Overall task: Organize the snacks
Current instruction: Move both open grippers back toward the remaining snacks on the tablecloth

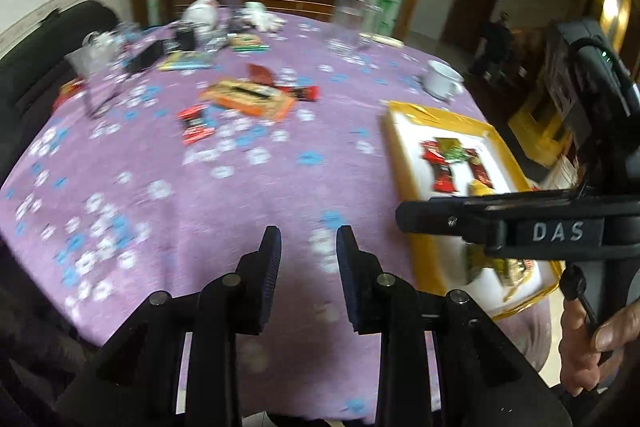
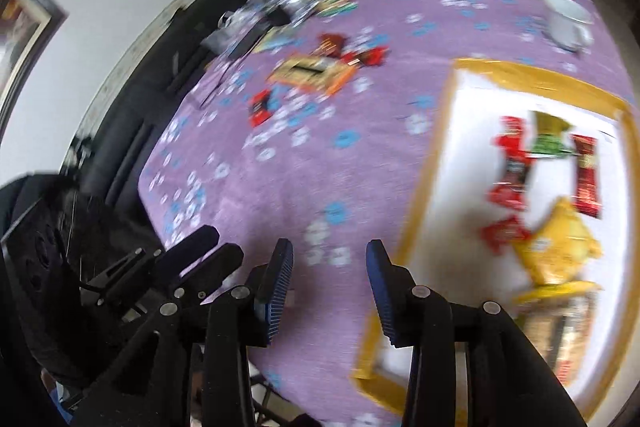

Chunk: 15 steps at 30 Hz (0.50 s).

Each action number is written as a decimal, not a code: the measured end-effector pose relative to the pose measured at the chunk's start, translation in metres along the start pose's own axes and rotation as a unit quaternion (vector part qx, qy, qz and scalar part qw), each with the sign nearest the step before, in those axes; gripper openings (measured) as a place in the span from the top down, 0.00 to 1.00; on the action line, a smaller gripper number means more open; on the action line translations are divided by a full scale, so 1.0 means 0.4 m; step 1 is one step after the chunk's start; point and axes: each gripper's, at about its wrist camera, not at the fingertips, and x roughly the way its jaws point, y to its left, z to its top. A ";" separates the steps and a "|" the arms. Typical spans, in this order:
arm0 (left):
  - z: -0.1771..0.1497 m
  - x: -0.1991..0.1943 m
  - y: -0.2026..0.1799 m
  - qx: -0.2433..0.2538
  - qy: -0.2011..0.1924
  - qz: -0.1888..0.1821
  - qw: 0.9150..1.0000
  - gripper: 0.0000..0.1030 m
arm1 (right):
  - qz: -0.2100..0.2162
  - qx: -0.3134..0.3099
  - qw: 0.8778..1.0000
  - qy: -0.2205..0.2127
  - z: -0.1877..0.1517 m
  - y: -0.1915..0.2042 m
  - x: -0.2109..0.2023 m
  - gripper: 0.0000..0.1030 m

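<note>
Both jaws spread, empty | tray (image 2: 430,163) right | orange box (image 1: 248,99), mug (image 1: 440,79) beyond

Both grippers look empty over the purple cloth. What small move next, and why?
Probably carry the left gripper toward the loose red packets mid-table. Its jaws stand apart with nothing between them, those packets still lie outside the yellow-rimmed tray, and other snacks are already inside it.

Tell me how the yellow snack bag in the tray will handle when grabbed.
The yellow snack bag looks puffed and creased, so probably light and crushable. Its pouch shape suggests it will flop and sag if pinched at one corner. Lying flat in the tray, it is unlikely to roll.
</note>
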 end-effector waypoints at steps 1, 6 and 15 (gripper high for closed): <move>-0.007 -0.012 0.030 -0.011 -0.005 0.006 1.000 0.75 | 0.002 -0.007 1.000 0.008 -0.001 0.024 0.018 0.60; -0.039 -0.066 0.158 -0.060 -0.025 0.031 0.997 0.75 | 0.012 -0.050 0.997 0.051 -0.005 0.154 0.106 0.60; -0.079 -0.143 0.331 -0.122 -0.057 0.068 0.989 0.75 | 0.015 -0.109 0.990 0.092 0.008 0.343 0.208 0.59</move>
